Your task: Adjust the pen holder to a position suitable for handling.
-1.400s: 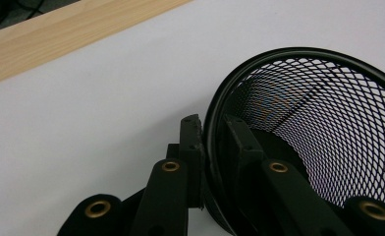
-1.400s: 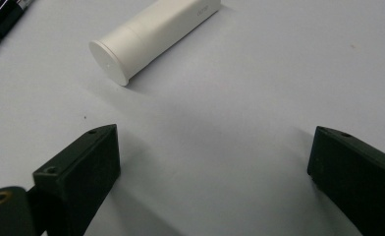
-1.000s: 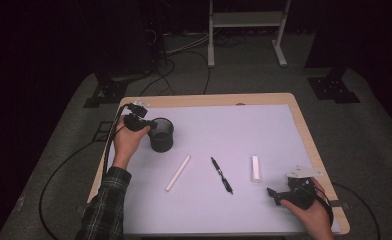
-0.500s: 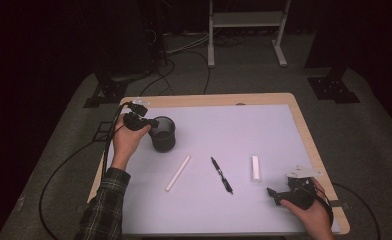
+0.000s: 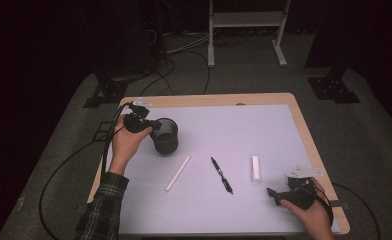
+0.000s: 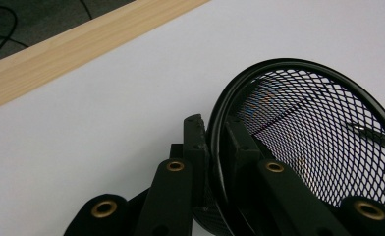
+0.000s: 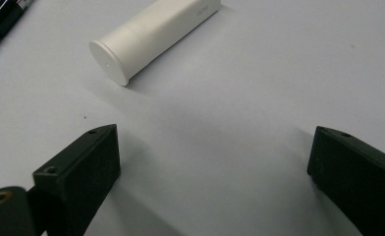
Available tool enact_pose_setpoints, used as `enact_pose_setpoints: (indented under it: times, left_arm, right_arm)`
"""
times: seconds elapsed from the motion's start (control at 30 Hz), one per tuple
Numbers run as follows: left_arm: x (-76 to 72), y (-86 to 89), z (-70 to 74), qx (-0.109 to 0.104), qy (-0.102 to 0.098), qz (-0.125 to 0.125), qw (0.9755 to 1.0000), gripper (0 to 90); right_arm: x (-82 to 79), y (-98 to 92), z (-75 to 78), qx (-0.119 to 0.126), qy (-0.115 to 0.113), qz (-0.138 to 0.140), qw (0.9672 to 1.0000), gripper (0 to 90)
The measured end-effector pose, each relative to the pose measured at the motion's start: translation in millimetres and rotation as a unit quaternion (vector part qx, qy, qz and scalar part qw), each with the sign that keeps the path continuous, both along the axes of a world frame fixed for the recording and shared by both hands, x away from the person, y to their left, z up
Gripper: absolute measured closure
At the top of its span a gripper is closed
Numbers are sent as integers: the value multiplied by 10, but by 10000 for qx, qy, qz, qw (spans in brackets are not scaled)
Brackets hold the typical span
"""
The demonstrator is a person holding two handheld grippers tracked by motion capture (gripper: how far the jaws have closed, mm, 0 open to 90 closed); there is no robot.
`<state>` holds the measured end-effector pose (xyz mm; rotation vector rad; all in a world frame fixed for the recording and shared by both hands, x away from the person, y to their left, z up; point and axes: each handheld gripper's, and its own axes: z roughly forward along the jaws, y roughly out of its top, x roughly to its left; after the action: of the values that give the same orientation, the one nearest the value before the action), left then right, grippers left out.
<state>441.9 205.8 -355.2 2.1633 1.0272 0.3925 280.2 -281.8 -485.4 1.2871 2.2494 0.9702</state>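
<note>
My left gripper [image 5: 154, 124] is clamped on the rim of the black mesh cup [image 5: 165, 136], one jaw inside the wall, one outside (the left gripper view shows this plainly). The cup sits at about nine o'clock on the white mat [image 5: 244, 125]. My right gripper [image 5: 274, 195] rests at five o'clock, jaws wide apart and holding nothing, the white tube [image 7: 151, 34] just beyond them.

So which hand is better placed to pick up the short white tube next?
The right. Its tool stands open just short of the white tube, nothing between. The left tool is shut on the mesh cup's rim across the table.
</note>
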Motion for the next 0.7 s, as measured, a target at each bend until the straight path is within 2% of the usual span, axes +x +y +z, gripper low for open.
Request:
enact_pose_setpoints:
  times: [0.43, 0.7]
  left_arm:
    - [-225, -155, 106, 69, -96, -348, 9993, 817]
    - [-360, -224, 113, 95, -99, -487, 9987, 817]
  right_arm:
    - [0, 0, 0, 0, 2, -2, 10000, 45]
    - [-1, 1, 0, 9, 10, -6, 10000, 45]
